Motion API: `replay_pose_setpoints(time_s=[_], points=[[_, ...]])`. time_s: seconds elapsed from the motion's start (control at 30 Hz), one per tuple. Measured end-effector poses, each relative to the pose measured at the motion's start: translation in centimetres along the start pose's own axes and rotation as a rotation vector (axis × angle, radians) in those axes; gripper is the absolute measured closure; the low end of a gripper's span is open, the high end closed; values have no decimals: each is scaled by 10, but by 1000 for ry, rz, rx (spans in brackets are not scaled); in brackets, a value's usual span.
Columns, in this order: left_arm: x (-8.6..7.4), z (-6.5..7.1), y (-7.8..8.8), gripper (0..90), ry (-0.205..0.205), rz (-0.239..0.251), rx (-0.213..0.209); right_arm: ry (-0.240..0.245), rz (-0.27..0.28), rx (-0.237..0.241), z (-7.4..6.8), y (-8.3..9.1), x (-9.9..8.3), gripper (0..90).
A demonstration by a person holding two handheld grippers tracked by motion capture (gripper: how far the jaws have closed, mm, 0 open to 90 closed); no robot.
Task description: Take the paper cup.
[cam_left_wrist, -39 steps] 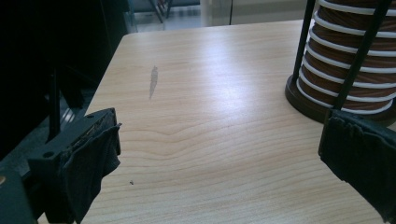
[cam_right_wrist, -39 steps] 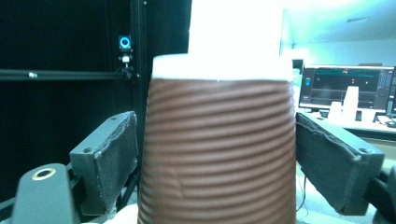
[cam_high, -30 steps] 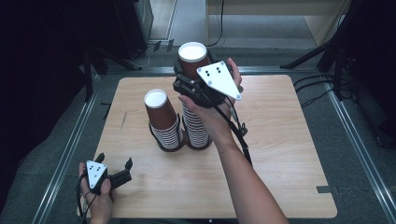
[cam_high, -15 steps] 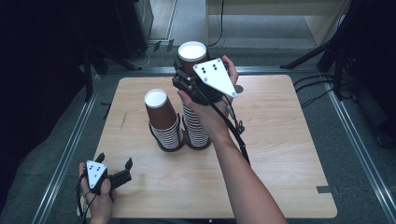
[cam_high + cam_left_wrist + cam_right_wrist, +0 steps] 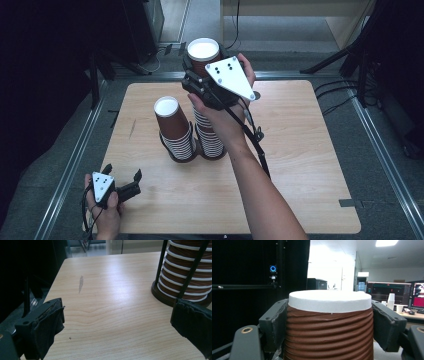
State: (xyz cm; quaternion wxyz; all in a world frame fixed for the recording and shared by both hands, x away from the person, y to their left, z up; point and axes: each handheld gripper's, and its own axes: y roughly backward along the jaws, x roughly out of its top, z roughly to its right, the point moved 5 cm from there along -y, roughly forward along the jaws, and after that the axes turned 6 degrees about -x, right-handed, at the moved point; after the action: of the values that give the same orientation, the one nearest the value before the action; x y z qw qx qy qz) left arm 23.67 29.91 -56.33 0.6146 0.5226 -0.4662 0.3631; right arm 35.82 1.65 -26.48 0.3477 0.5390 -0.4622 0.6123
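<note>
Two stacks of brown ribbed paper cups with white rims stand in a black rod holder mid-table: a shorter left stack [image 5: 175,130] and a taller right stack [image 5: 210,137]. My right gripper [image 5: 202,70] is at the top of the right stack, and its jaws have just been closing. They are now shut on the top cup [image 5: 203,51]. In the right gripper view both pads press the ribbed wall of that cup [image 5: 329,302]. My left gripper [image 5: 122,171] rests open near the table's front left corner. Its jaws are wide apart over bare wood [image 5: 120,325].
The wooden table [image 5: 310,150] has free room right of the stacks and along the front. The left stack's base and thin black holder rods [image 5: 160,265] are close to the left gripper's right jaw. A cable trails from the right gripper down the forearm.
The right gripper's jaws have drawn in against the top cup of the taller stack, and the hand has shifted slightly left. The left gripper has not moved.
</note>
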Motion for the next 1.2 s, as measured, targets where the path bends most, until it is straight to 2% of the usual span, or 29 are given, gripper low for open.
replay_pose_setpoints(time_s=[0.17,0.23,0.27,0.37,0.43,0.47,0.5,0.67,0.73,0.8,0.87,0.9,1.03,1.07,1.13,1.2], points=[[0,0,0,0,0,2,-1,-36,21,0,5,1,7,235],[0,0,0,0,0,3,-1,-37,20,1,5,1,8,235],[0,0,0,0,0,2,-1,-19,-4,19,3,-1,7,234],[0,0,0,0,0,3,-2,-18,5,16,3,2,9,234],[0,1,0,0,1,4,-3,-24,-9,29,4,0,9,234],[0,0,0,0,-1,5,-3,-26,2,57,4,2,11,234],[1,1,1,0,-2,11,-3,-22,12,62,5,4,12,235],[2,5,2,0,-28,27,-10,5,26,34,1,5,15,234],[2,4,2,0,-28,28,-13,7,25,44,-2,5,14,234],[2,1,2,0,-3,27,-9,-1,-5,51,-2,2,8,234],[2,0,2,0,1,26,-9,1,-1,59,-3,3,6,234],[2,0,2,0,8,25,-11,9,-3,48,-4,3,5,234],[2,2,2,0,-12,26,-10,-8,20,37,-3,2,10,230],[2,2,2,0,-13,26,-10,-7,17,27,-2,2,11,262],[3,2,2,0,-9,29,-10,11,14,5,0,1,9,306],[3,1,2,0,-2,28,-10,14,9,6,1,2,6,299]])
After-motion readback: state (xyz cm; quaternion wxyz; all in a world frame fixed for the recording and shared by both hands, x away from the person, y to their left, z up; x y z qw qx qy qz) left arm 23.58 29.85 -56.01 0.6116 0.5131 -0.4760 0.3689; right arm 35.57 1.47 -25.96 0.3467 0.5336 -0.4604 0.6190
